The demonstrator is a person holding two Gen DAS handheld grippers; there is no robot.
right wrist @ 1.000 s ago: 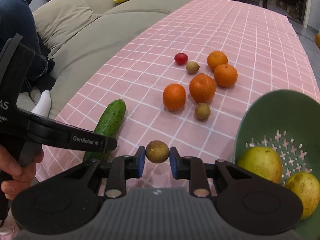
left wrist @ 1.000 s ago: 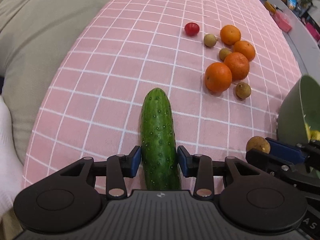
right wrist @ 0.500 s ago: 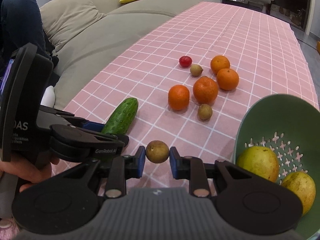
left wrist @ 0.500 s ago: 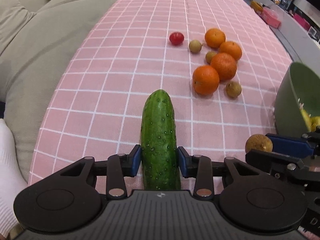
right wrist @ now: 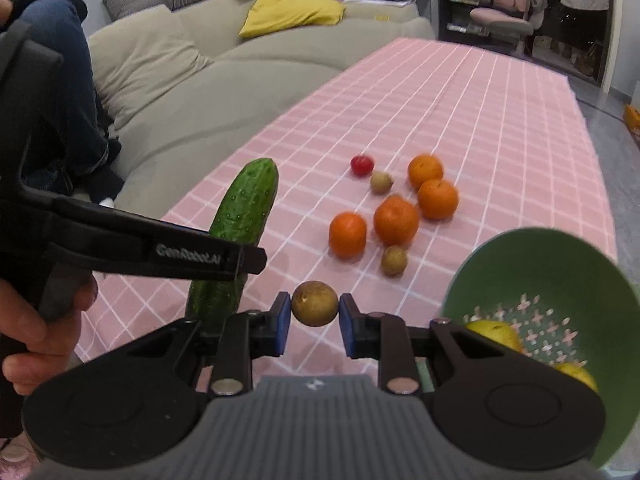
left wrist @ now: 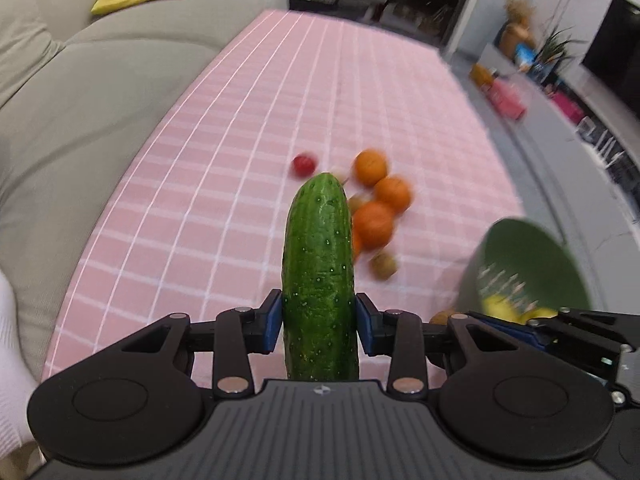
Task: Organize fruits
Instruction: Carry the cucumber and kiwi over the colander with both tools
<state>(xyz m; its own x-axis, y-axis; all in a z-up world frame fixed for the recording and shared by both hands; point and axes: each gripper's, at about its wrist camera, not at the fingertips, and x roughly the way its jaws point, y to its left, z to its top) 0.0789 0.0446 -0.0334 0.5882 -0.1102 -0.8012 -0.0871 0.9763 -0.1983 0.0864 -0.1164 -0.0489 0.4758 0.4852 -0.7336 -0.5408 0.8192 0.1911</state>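
Pink checked tablecloth (right wrist: 500, 112) carries loose oranges (right wrist: 396, 220). Green colander (right wrist: 560, 280), right: holes and yellow fruit sharp only in right view. Left gripper (left wrist: 319, 322) clenched on cucumber (left wrist: 318, 264), lifted off cloth. Right gripper (right wrist: 314, 322) pinching small brown fruit (right wrist: 314, 303).

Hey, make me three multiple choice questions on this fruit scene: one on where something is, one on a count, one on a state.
1. Where are the yellow pears?
A. on the sofa
B. in the green colander
C. beside the tomato

2. How many oranges lie on the tablecloth?
A. two
B. four
C. six

3. What does the left hand-held gripper hold?
A. a cucumber
B. nothing
C. an orange

Answers: B, the pears sit inside the colander; B, four show in the right wrist view; A, its jaws clamp the cucumber.
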